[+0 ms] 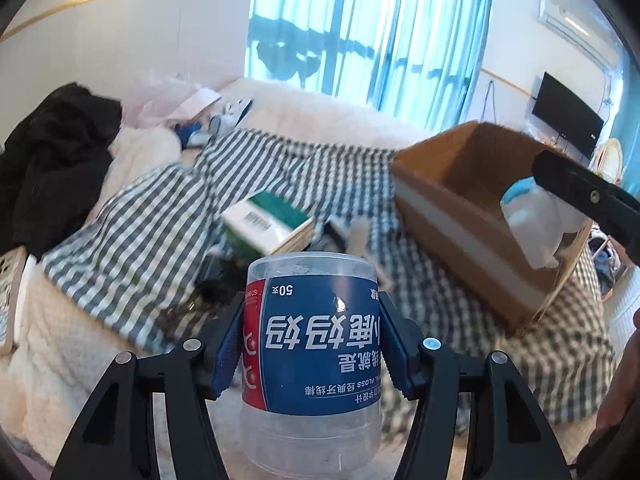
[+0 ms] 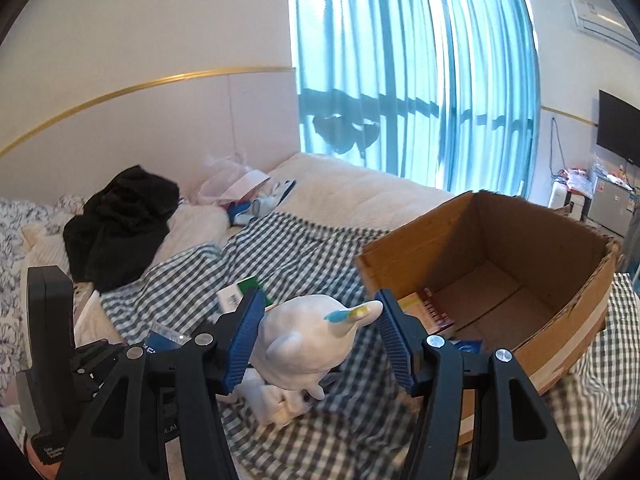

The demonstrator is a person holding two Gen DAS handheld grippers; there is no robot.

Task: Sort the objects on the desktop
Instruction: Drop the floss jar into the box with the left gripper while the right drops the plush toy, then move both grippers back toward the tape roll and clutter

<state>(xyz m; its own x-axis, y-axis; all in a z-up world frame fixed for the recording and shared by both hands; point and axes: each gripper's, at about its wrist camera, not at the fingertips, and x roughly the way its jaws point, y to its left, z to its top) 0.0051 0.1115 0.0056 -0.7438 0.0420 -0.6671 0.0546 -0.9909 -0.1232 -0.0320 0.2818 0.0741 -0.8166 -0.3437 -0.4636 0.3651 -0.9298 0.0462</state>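
My left gripper [image 1: 312,344] is shut on a clear floss-pick jar [image 1: 312,360] with a blue and red label, held upside down above the checked cloth. My right gripper [image 2: 320,344] is shut on a white unicorn figurine [image 2: 308,344] with a blue and yellow horn, held left of the open cardboard box [image 2: 500,280]. The figurine [image 1: 536,220] and the right gripper's arm [image 1: 592,200] show in the left wrist view above the box's near rim [image 1: 460,216].
A green and white carton [image 1: 268,224] and small items lie on the checked cloth [image 1: 140,240] over a white bed. Black clothing [image 2: 120,220] lies at the left. The box holds a flat red booklet [image 2: 436,308]. Curtains and a TV are behind.
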